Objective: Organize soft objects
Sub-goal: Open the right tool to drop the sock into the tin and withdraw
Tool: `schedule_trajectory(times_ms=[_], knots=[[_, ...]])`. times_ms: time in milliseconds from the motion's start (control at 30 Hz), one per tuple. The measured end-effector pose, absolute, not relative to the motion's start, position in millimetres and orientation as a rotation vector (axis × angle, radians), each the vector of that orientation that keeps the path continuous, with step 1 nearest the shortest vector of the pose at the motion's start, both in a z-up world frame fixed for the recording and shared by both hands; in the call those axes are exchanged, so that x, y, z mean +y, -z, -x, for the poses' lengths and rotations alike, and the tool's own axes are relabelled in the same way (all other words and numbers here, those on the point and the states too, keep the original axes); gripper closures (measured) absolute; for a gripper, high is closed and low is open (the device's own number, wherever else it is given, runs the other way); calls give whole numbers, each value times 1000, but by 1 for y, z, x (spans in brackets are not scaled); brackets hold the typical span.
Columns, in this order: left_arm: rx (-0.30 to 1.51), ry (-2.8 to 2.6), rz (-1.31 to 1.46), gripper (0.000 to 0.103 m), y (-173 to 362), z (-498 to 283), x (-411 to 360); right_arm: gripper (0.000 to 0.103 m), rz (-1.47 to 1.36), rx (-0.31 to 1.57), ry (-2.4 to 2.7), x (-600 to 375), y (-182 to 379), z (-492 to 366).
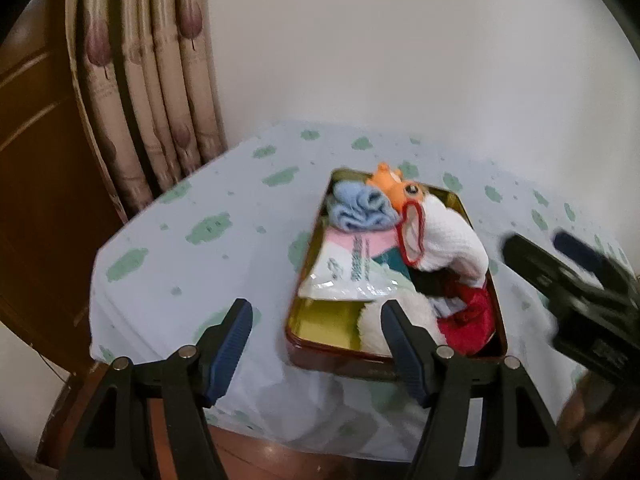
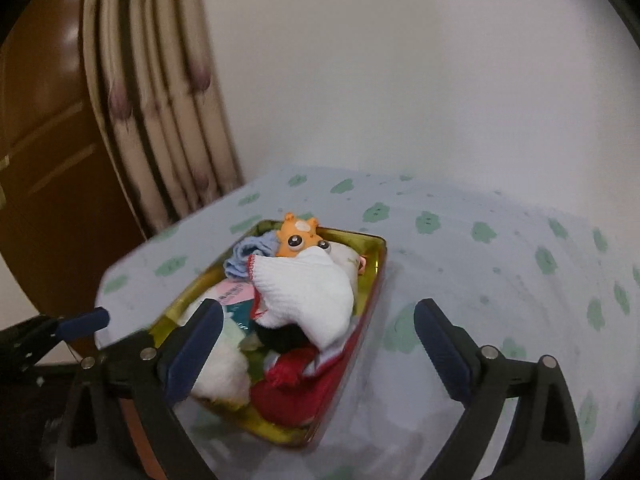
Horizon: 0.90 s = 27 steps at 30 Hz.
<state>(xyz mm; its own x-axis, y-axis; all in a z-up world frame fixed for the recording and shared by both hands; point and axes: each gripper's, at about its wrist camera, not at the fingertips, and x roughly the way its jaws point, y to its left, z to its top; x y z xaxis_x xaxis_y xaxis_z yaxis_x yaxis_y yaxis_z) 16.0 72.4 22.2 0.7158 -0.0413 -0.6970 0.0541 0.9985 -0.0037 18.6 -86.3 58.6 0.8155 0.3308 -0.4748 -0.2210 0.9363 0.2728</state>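
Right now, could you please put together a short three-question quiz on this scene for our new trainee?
1. True or false: the white sock lies on the tablecloth, outside the tin.
2. Which item sits at the far end of the tin? A) orange toy B) red cloth C) tissue pack
3. Fill in: the right gripper is ____ and holds nothing.

Key
1. False: it rests on top of the pile inside the tin.
2. A
3. open
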Motion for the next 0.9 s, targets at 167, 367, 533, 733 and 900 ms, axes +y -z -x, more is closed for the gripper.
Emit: schedule_trajectory(times_ms=[167, 367, 533, 733, 900], knots=[[725, -15, -17, 34, -36, -2, 94, 7, -396, 457, -301, -88, -71, -9], [746, -99, 11, 34, -27, 17, 121, 7, -463, 451, -386, -46, -76, -31], [759, -68, 8, 34, -22, 15, 120, 7, -369, 428, -384, -36, -76, -30], [772, -57, -44, 34, -16, 13, 110, 4, -275, 431, -262, -74, -63, -16], [760, -47, -65, 34, -20, 17, 97, 3, -268, 446, -147, -121, -47, -2]])
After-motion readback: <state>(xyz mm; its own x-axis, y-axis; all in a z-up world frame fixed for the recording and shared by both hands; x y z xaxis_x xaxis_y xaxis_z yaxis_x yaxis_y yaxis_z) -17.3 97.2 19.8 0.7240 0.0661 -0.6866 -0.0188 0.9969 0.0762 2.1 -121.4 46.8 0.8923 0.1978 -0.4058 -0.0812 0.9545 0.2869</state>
